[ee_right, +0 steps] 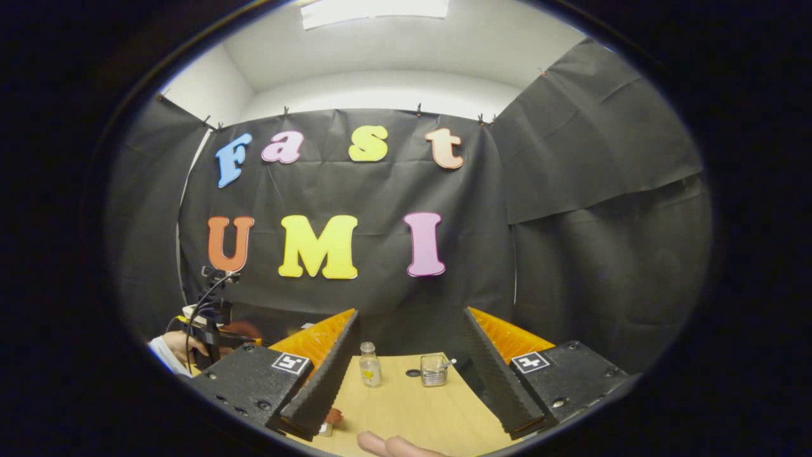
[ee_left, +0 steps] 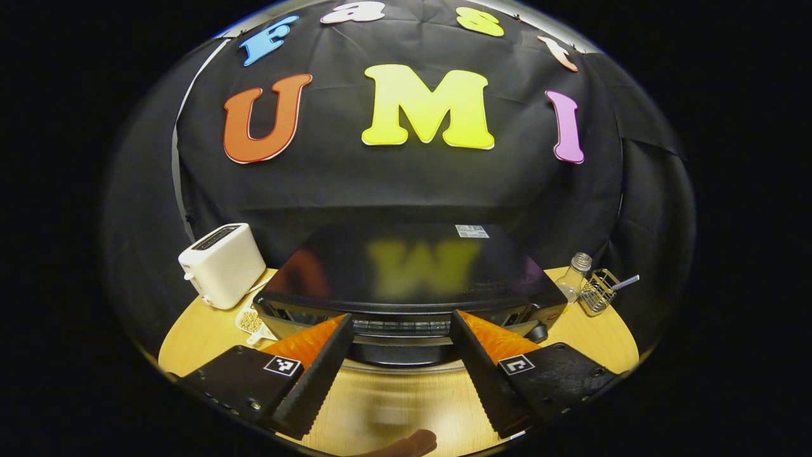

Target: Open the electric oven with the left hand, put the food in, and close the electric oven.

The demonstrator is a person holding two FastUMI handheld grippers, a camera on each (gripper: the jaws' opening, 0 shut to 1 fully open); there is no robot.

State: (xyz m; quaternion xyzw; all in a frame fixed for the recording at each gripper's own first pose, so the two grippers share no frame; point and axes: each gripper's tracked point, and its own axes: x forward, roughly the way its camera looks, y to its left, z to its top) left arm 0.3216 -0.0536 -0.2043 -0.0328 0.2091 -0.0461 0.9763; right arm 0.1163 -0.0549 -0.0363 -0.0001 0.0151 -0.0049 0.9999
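Step in hand: the approach to the oven (ee_left: 406, 279) is judged to be under way; the door is not yet opened, and no handle is gripped.
Left gripper (ee_left: 401, 330): its jaws are spread wide and nothing is held between them. In the left gripper view the fingers are aimed at the top front edge of the oven, close to it; contact is not seen.
Oven: it is set on the wooden table (ee_left: 406, 406), dark and glossy on top, directly ahead of the left gripper. Its upper front edge, with a slotted strip, is seen between the fingers. Whether the door is fully closed cannot be told.
Right gripper (ee_right: 409, 346): its jaws are also spread, empty, and held above the table's right part, well apart from the oven.
Food: a small white dish of pale round pieces (ee_left: 252, 322) lies beside the oven's left corner, just in front of a white toaster (ee_left: 222, 265). It is judged to be the likely food, though this is uncertain.
Other things: a small glass bottle (ee_right: 370, 365) and a wire holder (ee_right: 434, 370) stand ahead of the right gripper.
Next move: the left fingers need to be lowered to the door handle, closed on it, and the door pulled down and outward.
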